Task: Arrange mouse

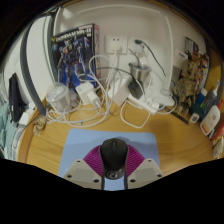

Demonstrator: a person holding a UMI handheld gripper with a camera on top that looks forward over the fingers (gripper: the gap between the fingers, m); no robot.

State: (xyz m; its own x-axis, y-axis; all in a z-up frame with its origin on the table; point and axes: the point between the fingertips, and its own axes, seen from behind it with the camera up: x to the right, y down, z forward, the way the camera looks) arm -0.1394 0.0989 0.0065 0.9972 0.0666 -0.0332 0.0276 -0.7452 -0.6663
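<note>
A black computer mouse (113, 158) sits between my gripper's (113, 151) two fingers. The magenta pads (94, 158) press against both of its sides, so the gripper is shut on it. The mouse is over a light blue mouse mat (80, 151) that lies on the wooden desk (50, 145). The mouse's rear end is hidden by the gripper body.
Beyond the mat lie white chargers and tangled cables (92, 95) and a white adapter (152, 101). A robot poster (73, 50) leans on the wall. A figurine (188, 75) and bottles (208, 108) stand at the right, and a dark device (15, 95) at the left.
</note>
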